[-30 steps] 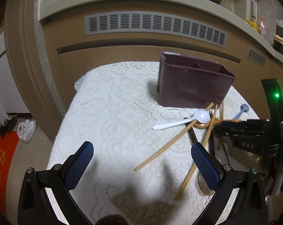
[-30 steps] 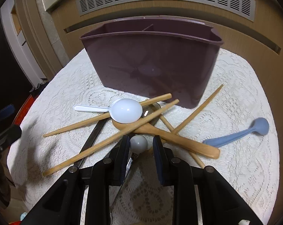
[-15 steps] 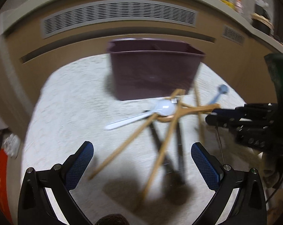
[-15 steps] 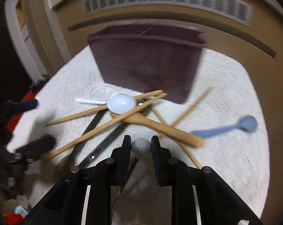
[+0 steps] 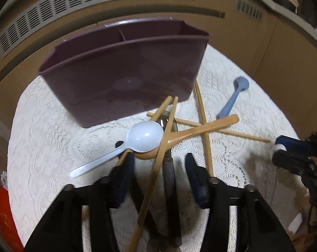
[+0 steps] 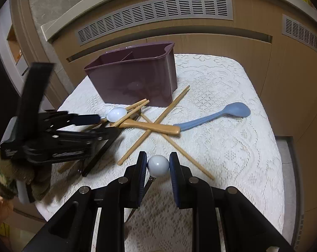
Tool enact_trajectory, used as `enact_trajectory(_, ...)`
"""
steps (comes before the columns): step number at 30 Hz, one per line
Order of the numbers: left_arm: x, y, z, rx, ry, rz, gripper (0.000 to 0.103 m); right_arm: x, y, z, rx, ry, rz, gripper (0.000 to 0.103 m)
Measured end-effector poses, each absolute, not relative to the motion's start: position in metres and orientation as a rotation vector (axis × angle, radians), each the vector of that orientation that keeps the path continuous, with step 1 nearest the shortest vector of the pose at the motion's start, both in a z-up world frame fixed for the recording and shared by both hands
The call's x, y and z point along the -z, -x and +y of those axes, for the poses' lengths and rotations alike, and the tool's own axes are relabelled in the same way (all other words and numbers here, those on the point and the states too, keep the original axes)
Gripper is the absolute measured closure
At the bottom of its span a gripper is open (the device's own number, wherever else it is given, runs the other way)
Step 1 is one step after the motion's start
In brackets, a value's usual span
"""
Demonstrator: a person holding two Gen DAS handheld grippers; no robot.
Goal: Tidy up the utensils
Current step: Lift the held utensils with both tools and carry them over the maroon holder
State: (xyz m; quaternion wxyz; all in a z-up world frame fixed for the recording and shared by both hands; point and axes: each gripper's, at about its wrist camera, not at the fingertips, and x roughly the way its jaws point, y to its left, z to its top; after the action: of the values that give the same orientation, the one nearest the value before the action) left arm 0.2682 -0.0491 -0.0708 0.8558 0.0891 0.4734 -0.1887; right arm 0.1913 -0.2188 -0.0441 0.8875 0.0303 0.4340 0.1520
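Note:
A maroon utensil caddy stands on the lace-covered table. In front of it lies a pile: a white plastic spoon, a wooden spoon, several wooden chopsticks, dark metal utensils, and a blue spoon apart to the right. My left gripper is partly closed around a chopstick and a dark utensil handle, pads apart. My right gripper is shut on a white-knobbed utensil, lifted off the pile.
A wooden cabinet with vent grilles runs behind the table. The table's right edge drops to the floor. The right gripper shows at the right edge of the left wrist view. A red mat lies on the floor at left.
My right gripper closed on the white-knobbed utensil and pulled it back from the pile. My left gripper moved forward into the pile and narrowed around a chopstick and dark handle.

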Motion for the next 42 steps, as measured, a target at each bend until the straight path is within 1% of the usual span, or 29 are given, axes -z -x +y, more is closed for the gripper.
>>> enact_trajectory(3, 0.079, -0.277, -0.054, 0.349, -0.187, 1.048, 0.061, 0.046, -0.187, -0.220, -0.322, -0.072, 0.903, 0.082)
enact_trajectory(5, 0.084, -0.282, -0.055, 0.328, -0.185, 1.072, 0.065, 0.046, -0.187, -0.221, -0.324, -0.078, 0.903, 0.082)
enact_trajectory(6, 0.083, -0.283, -0.057, 0.319, -0.184, 1.066, 0.069, 0.046, -0.186, -0.222, -0.322, -0.079, 0.902, 0.082)
enact_trajectory(7, 0.082, -0.284, -0.058, 0.317, -0.180, 1.069, 0.084, 0.045, -0.186, -0.222, -0.321, -0.080, 0.900, 0.082)
enact_trajectory(8, 0.080, -0.285, -0.059, 0.319, -0.166, 1.074, 0.091, 0.044, -0.185, -0.223, -0.320, -0.082, 0.900, 0.082)
enact_trajectory(13, 0.058, -0.272, -0.054, 0.332, -0.107, 1.005, 0.091, 0.037, -0.182, -0.224, -0.323, -0.086, 0.886, 0.082)
enact_trajectory(18, 0.023, -0.238, -0.031, 0.376, 0.068, 0.905, 0.091, 0.029, -0.180, -0.220, -0.324, -0.077, 0.874, 0.082)
enact_trajectory(24, -0.008, -0.208, -0.006, 0.412, 0.189, 0.782, 0.091, 0.019, -0.176, -0.208, -0.331, -0.033, 0.857, 0.082)
enact_trajectory(28, -0.017, -0.199, 0.009, 0.393, 0.263, 0.691, 0.091, 0.008, -0.177, -0.200, -0.332, 0.001, 0.834, 0.082)
enact_trajectory(31, -0.022, -0.197, 0.024, 0.372, 0.340, 0.656, 0.091, -0.004, -0.179, -0.196, -0.324, 0.023, 0.806, 0.082)
enact_trajectory(36, -0.031, -0.193, 0.035, 0.319, 0.352, 0.589, 0.091, -0.019, -0.182, -0.192, -0.308, 0.060, 0.767, 0.082)
enact_trajectory(38, -0.032, -0.195, 0.036, 0.311, 0.339, 0.586, 0.091, -0.018, -0.183, -0.190, -0.312, 0.064, 0.767, 0.082)
enact_trajectory(42, -0.019, -0.204, 0.035, 0.295, 0.329, 0.641, 0.091, -0.008, -0.184, -0.187, -0.332, 0.054, 0.796, 0.082)
